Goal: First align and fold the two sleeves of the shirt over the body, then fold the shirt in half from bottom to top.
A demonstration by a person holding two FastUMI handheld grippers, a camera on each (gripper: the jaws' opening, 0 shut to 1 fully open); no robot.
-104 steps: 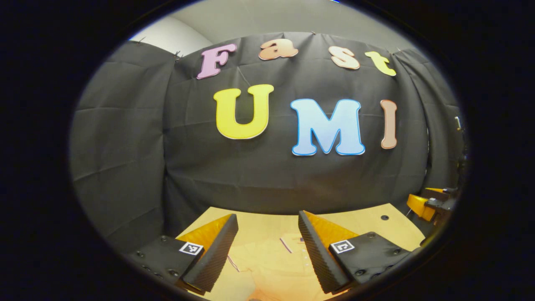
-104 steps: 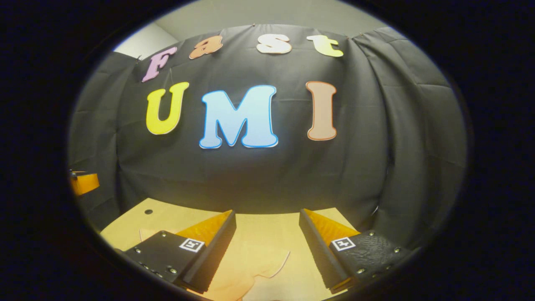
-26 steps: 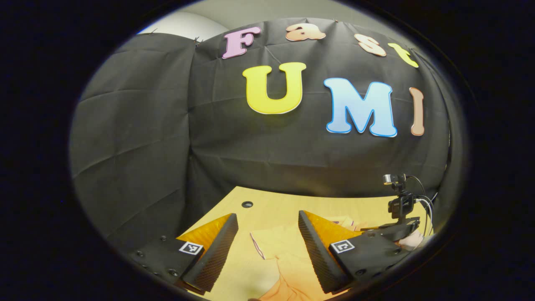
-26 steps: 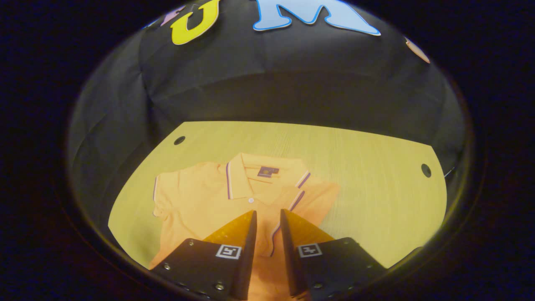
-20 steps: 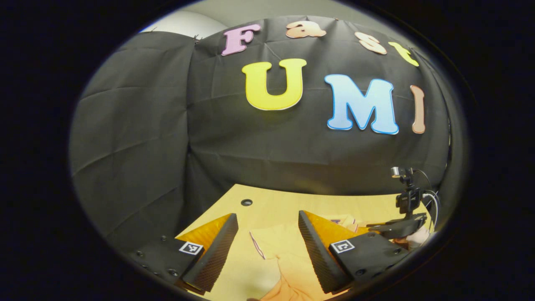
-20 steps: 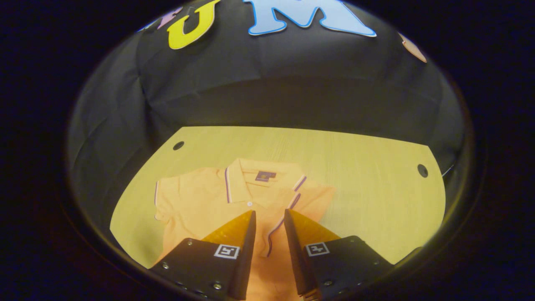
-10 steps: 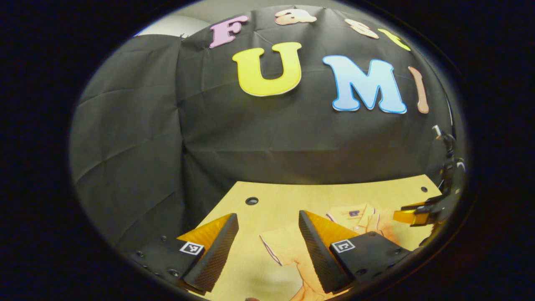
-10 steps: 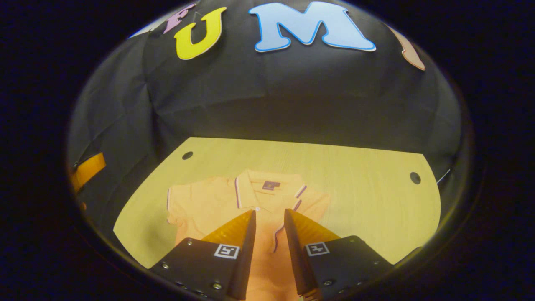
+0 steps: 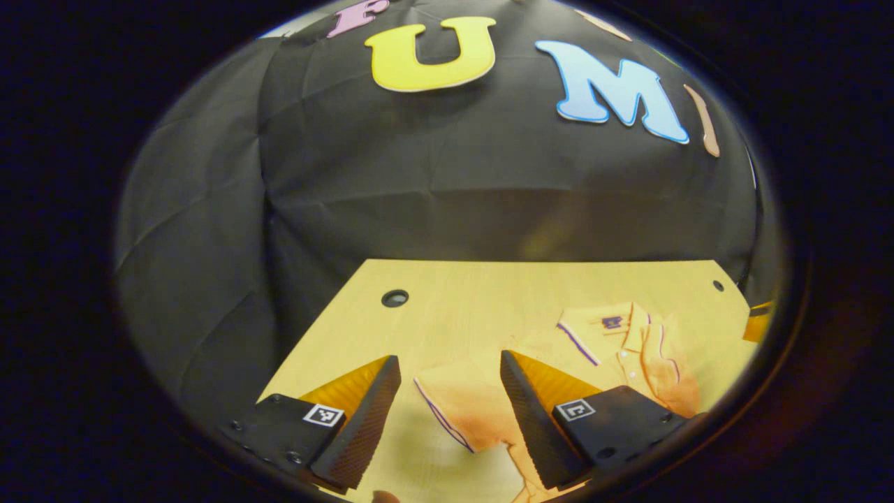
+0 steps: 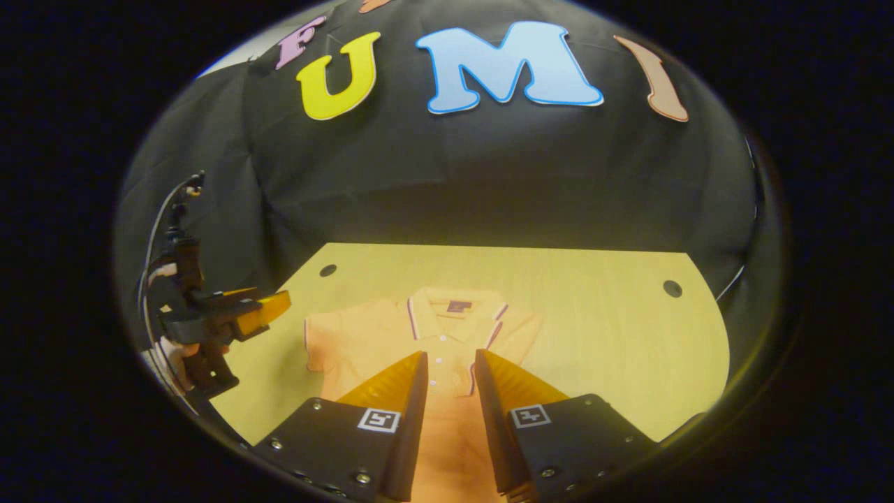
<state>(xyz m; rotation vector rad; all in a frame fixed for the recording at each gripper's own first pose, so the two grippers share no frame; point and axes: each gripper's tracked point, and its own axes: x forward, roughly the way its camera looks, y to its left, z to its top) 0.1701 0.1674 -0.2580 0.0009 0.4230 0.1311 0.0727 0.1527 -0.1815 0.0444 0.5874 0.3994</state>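
Observation:
An orange polo shirt [image 10: 363, 335] lies flat on the wooden table [image 10: 601, 335], collar toward the back wall. Its right sleeve [image 10: 513, 323] is folded in over the body, the striped cuff near the buttons. The left sleeve [image 9: 461, 405] still spreads out flat. My left gripper [image 9: 448, 360] is open and hovers over that sleeve, whose cuff lies between the fingers. In the right gripper view the left gripper [image 10: 262, 311] shows beside the sleeve. My right gripper [image 10: 450, 354] hangs above the shirt's chest, its jaws a narrow gap apart with nothing held.
A hand [image 10: 174, 353] holds the left gripper at the table's left edge. Round holes [image 10: 672, 288] sit near the table's back corners [image 9: 394, 298]. The black cloth wall stands close behind the table. Bare wood lies to the right of the shirt.
The left gripper has tipped down and moved in over the left sleeve. The right gripper has let go of the folded right sleeve, opened slightly and drawn back from the shirt.

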